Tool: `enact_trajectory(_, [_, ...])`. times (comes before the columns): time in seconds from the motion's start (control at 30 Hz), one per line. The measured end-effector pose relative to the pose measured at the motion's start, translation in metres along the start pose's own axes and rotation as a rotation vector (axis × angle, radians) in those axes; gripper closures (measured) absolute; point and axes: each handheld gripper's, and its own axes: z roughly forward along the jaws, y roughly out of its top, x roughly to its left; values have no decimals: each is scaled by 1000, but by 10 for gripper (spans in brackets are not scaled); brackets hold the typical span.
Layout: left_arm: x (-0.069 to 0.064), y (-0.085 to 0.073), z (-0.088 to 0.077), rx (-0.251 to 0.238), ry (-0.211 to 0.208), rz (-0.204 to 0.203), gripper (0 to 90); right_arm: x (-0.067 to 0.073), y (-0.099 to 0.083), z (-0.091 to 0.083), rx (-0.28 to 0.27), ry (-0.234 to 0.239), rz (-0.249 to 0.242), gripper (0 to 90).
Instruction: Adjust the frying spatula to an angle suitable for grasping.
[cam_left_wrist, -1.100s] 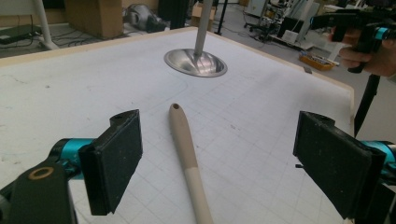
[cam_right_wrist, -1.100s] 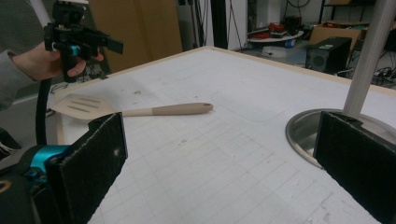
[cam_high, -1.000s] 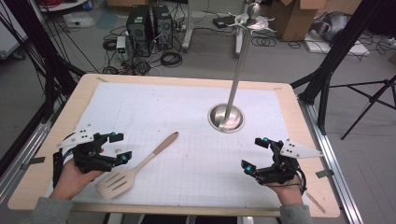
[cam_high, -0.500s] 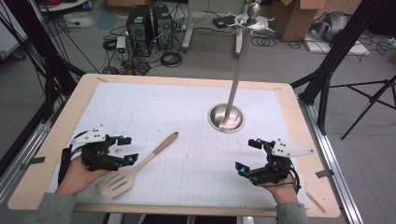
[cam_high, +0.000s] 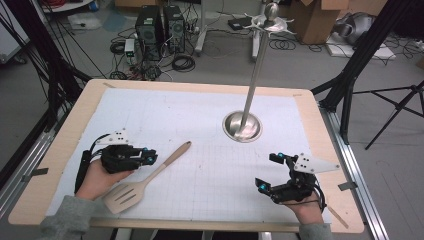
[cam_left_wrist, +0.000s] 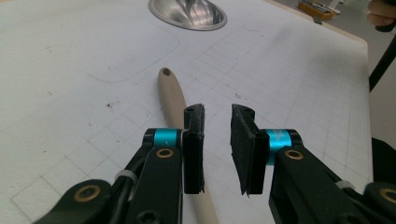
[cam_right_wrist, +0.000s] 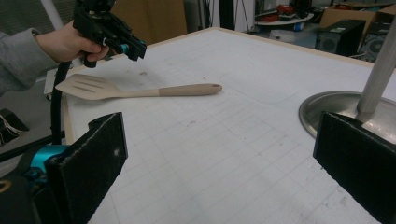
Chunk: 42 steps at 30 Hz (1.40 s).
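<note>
Left tool: held just above the bench, beside the spatula's handle; its jaws have just been closing and now stand a narrow gap apart, with nothing between the pads.
Spatula: a pale slotted turner lying flat on the white gridded mat; in the left gripper view its handle runs under the tool's left jaw, not in the gap — whether jaw and handle touch I cannot tell.
Spatula blade: below the left tool, toward the person's edge of the bench.
Right tool: well apart from the spatula, on the far side of the mat; jaws spread wide, nothing between them.
Steel stand: a round base with an upright pole, ahead of the right tool.
Bench: light wood rim around the mat.
Writing: no brand, label or lettering can be read.
</note>
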Motion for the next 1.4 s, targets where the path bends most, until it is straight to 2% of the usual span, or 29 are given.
enact_trajectory(0.13, [4,2,9,32,3,6,794,0,-3,-1,11,-5,1,18])
enact_trajectory(0.23, [4,3,13,43,10,9,873,2,-3,-2,27,-7,-4,18])
enact_trajectory(0.27, [4,3,14,55,10,25,879,3,-4,-4,28,-7,-2,18])
enact_trajectory(0.43, [7,2,21,67,13,40,888,4,-5,-6,28,-12,-8,22])
enact_trajectory(0.57, [13,0,26,83,-1,39,895,6,-7,-7,36,-11,-7,22])
enact_trajectory(0.73, [17,-3,33,105,-15,65,895,7,-7,-8,33,-13,-9,22])
enact_trajectory(0.83, [20,-5,37,126,-14,61,896,8,-7,-8,37,-13,-6,22])
enact_trajectory(1.07, [21,-9,44,143,-13,126,896,7,-7,-8,31,-12,-8,22])
enact_trajectory(1.23, [23,-10,46,154,-19,110,896,7,-8,-9,29,-7,-1,22])
enact_trajectory(1.4, [26,-11,47,178,-1,93,896,7,-8,-9,31,-8,-5,22])
